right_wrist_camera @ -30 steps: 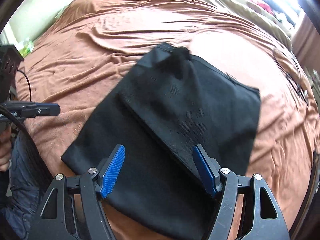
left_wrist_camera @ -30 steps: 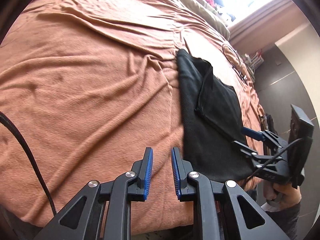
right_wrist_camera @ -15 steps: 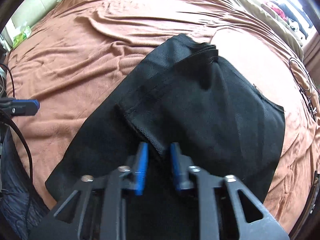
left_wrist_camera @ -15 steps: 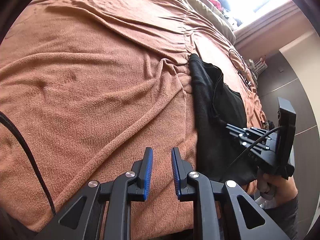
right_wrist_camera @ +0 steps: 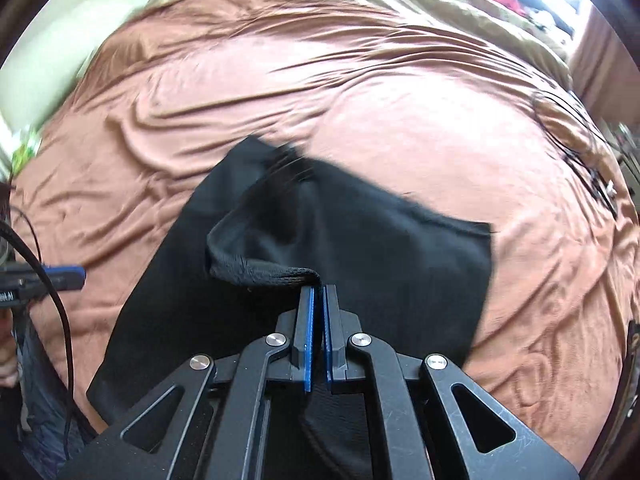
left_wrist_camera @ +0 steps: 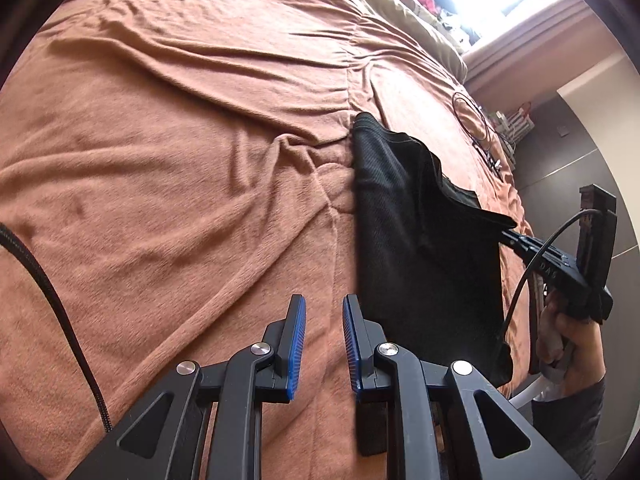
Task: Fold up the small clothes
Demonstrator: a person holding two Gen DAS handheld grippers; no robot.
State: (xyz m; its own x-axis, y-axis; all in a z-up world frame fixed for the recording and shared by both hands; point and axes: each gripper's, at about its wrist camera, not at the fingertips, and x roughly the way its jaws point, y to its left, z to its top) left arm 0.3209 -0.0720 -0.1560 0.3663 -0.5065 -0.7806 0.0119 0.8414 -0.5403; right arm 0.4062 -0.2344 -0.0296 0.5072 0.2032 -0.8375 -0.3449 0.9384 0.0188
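Observation:
A small black garment (left_wrist_camera: 420,248) lies on the brown bedspread (left_wrist_camera: 180,152), partly folded over itself. My right gripper (right_wrist_camera: 318,290) is shut on the hemmed edge of the garment's upper layer (right_wrist_camera: 280,272) and holds it lifted off the lower layer. In the left wrist view the right gripper (left_wrist_camera: 510,236) shows at the garment's right edge with the cloth pulled up to it. My left gripper (left_wrist_camera: 324,304) hovers over the bedspread just left of the garment's near corner, its jaws a little apart and empty.
A beige blanket (left_wrist_camera: 400,4) lies along the far side of the bed under a bright window. A black cable loop (left_wrist_camera: 476,120) rests on the bedspread beyond the garment. The left gripper's cable (left_wrist_camera: 52,300) hangs at the left. The bed's near edge is close below both grippers.
My right gripper closed from wide open onto the garment's upper-layer edge and lifted it. My left gripper kept its jaws as they were and shifted slightly over the bedspread.

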